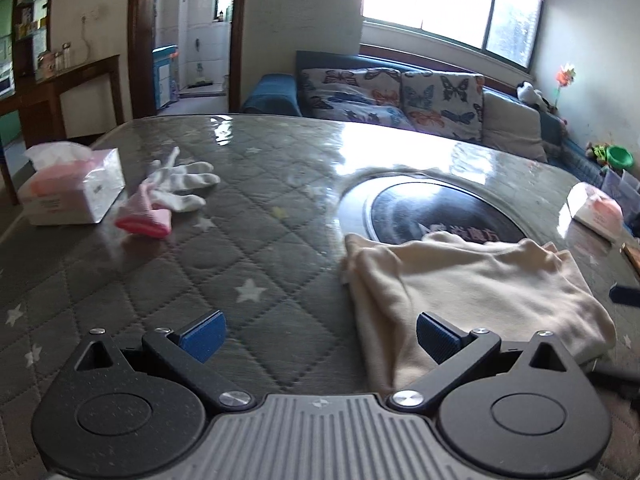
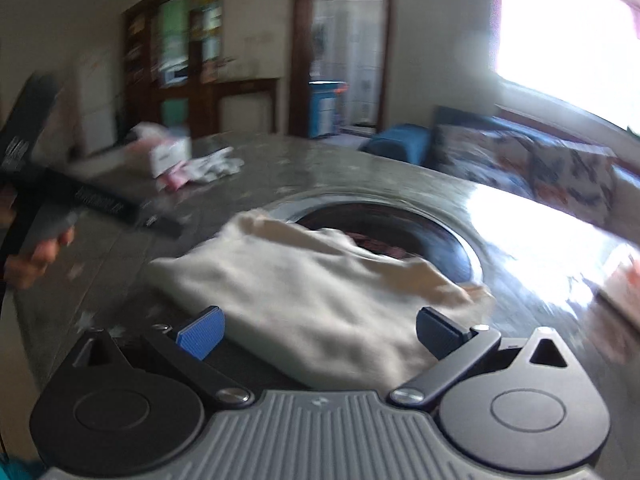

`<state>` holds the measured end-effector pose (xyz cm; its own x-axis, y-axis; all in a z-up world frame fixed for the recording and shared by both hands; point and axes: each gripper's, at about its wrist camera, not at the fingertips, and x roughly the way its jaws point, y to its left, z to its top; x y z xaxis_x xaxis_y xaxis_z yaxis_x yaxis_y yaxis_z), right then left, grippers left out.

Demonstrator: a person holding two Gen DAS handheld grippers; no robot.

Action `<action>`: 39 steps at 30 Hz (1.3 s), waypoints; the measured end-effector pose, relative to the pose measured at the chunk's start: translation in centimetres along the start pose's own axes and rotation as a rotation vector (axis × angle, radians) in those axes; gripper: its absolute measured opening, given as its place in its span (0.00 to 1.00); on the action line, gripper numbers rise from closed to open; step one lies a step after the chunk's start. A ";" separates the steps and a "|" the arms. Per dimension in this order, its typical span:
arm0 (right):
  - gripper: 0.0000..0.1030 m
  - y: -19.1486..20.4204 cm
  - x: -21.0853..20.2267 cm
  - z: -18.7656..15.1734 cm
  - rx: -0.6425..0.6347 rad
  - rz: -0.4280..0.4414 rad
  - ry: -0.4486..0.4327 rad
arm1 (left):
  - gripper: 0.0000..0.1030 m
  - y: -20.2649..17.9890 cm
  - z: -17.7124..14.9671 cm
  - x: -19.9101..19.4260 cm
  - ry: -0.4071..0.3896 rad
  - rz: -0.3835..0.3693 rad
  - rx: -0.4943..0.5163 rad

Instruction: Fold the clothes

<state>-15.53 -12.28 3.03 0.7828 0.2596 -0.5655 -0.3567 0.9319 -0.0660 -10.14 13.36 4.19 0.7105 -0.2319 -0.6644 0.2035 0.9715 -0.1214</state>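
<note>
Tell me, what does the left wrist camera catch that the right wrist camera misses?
Only the left wrist view shows a green bowl and a panda toy near the sofa. Only the right wrist view shows the person's left hand holding the other gripper's handle. Both show the cream garment lying folded beside the dark round inset, the tissue box, the white glove, and open blue fingers in front.

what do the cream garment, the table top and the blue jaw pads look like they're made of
Cream garment: soft matte knit, probably cotton jersey; it lies in limp rounded folds with no sheen.
Table top: grey quilted, star-printed fabric under what looks like clear glass or plastic; the window glare mirrors off it.
Blue pads: probably rubber or moulded plastic, matte, with fine ribbing.
</note>
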 end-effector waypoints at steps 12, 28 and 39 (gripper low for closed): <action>0.79 7.9 4.1 2.4 -0.336 0.133 0.039 | 1.00 2.5 0.6 1.9 0.065 -0.054 -0.102; 0.27 10.5 7.1 3.0 -0.404 0.141 0.099 | 1.00 3.0 1.6 4.0 0.137 -0.118 -0.227; 0.14 5.7 5.5 5.4 -0.128 0.244 0.062 | 1.00 1.6 2.4 4.8 0.203 -0.197 -0.340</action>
<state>-10.50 -4.23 3.94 0.6349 0.4526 -0.6261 -0.5954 0.8031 -0.0233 -4.82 13.65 2.63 0.5264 -0.4327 -0.7319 0.0645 0.8787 -0.4730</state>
